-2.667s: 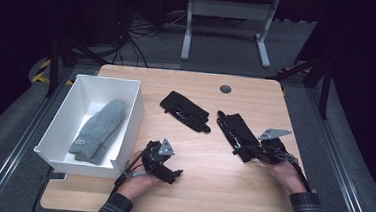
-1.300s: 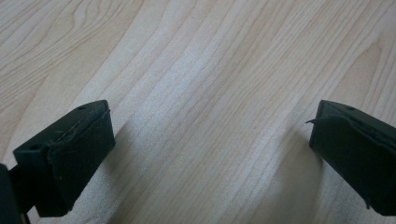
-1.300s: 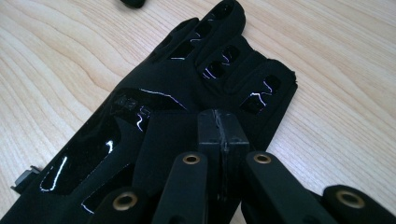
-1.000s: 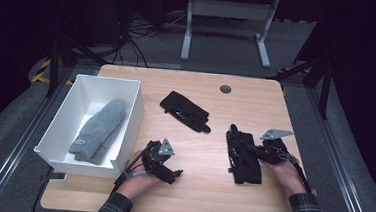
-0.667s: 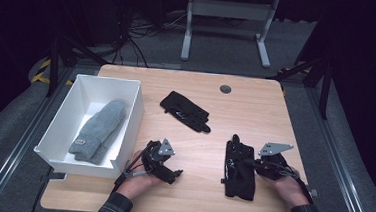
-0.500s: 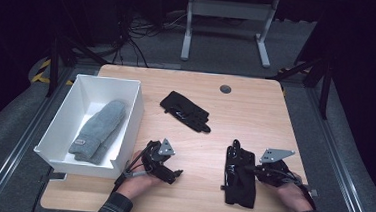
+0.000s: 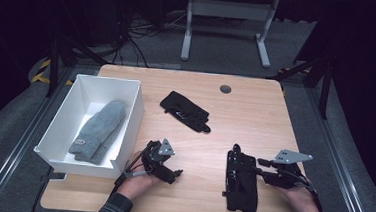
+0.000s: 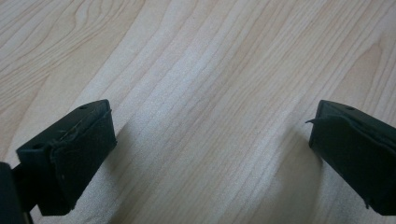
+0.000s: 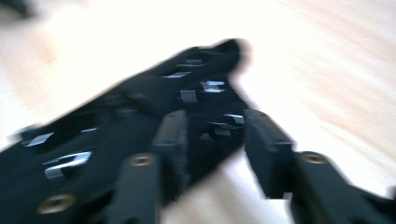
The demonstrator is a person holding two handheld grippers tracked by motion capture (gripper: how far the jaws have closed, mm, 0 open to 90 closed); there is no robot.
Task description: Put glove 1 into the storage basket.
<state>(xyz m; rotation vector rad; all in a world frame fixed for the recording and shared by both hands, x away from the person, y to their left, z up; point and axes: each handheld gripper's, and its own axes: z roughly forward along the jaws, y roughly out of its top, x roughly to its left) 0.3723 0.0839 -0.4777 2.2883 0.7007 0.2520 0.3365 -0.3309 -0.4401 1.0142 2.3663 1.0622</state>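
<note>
Right of the white bin [image 7: 64,127], the right tool [image 7: 259,167] pinches a black glove [image 7: 241,182] lying on the surface, apparently for dragging; the left tool [image 7: 171,172] rests wide open and empty beside the bin.

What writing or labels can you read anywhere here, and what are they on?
No text can be read anywhere.
Small tag on the grey mitten in the white bin: too small to read.
Pale marks on the far black glove: too small to read.
Shiny marks on the near black glove: blurred, unreadable.
</note>
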